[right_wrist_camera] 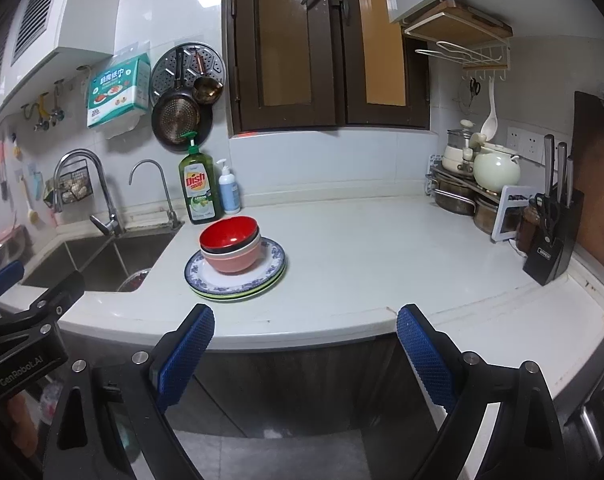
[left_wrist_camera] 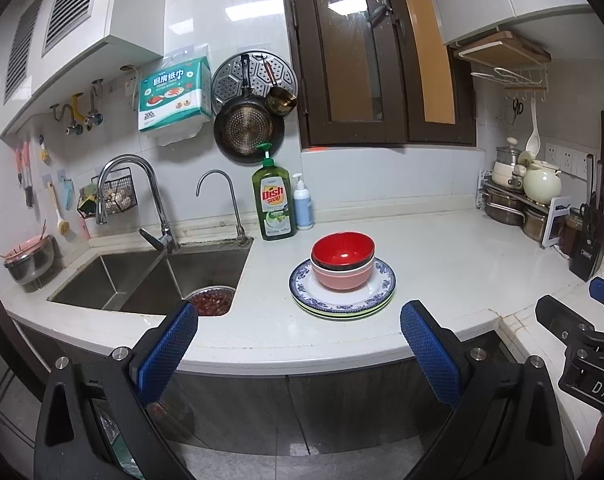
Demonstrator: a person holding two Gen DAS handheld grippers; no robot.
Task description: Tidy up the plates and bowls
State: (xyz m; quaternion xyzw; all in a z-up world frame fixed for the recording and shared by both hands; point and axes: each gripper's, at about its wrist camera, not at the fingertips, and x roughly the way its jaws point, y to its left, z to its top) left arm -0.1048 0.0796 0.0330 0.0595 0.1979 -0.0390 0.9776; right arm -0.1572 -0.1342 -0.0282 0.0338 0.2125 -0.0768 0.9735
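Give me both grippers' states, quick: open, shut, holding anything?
Left gripper: open, holding nothing, short of the counter edge.
Right gripper: open, holding nothing, also short of the counter.

Kitchen, white-tiled walls (left_wrist_camera: 242, 20). White L-shaped countertop (right_wrist_camera: 361, 248) over grey base cabinets (right_wrist_camera: 302, 384). Dark brown wooden window (left_wrist_camera: 361, 60) with frosted panes, centre wall. White upper cabinets (left_wrist_camera: 134, 4) with louvred vents. Stainless double sink (left_wrist_camera: 142, 280) at left. Grey tiled floor (right_wrist_camera: 286, 456). Light glare on tiles.
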